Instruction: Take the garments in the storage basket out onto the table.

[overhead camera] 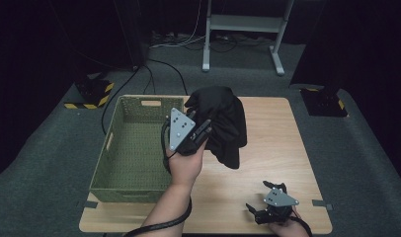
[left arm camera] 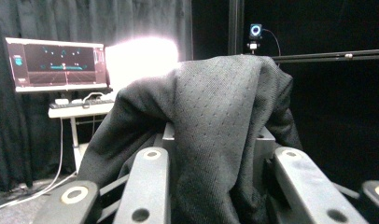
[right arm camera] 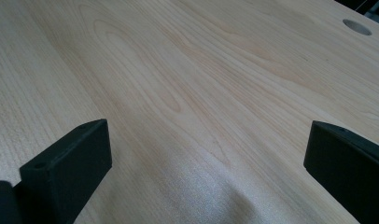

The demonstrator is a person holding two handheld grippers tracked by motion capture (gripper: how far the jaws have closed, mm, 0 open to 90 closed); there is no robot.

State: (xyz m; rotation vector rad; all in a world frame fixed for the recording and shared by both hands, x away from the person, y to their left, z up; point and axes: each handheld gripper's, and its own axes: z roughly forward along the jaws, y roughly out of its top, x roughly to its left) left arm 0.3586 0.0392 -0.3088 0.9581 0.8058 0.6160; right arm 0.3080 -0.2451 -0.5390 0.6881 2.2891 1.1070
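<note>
One dark garment [left arm camera: 215, 135], held. Your left gripper [overhead camera: 201, 132] has its jaws clamped on a bunch of the cloth; in the left gripper view the fabric drapes up and over between the two jaws and spills down both sides.

Item: black knit cloth with a fine dotted weave, raised above the far-left part of the table beside the basket, its lower folds hanging toward the tabletop; whether they touch it cannot be told.

Handling, as judged: soft, limp, light. It will not keep any shape, so expect it to swing and trail as you move. Not fragile, not slippery; the knit should bite well on the pads. A loose fold could snag on the basket rim or drag along the table edge.

Where to hold: a gathered bunch, several layers thick, as you have it now. A single-layer edge would likely slide out. Lift high enough for the hanging tail to clear the basket wall.

Second gripper: your right gripper [overhead camera: 272, 197] rests low at the near-right of the table, jaws spread wide with nothing between them, bare wood in front.

Container: one green woven basket [overhead camera: 109, 143], perforated walls, slot handles, on the left of the table, just beside the cloth.

Surface: pale wood-grain table [overhead camera: 282, 138], smooth, with a round cable hole [right arm camera: 356, 26] seen in the right gripper view.

Room: grey carpet, black curtains, floor cables, a white frame stand [overhead camera: 243, 24] beyond the table, a lit monitor [left arm camera: 57, 63] on a side desk.
</note>
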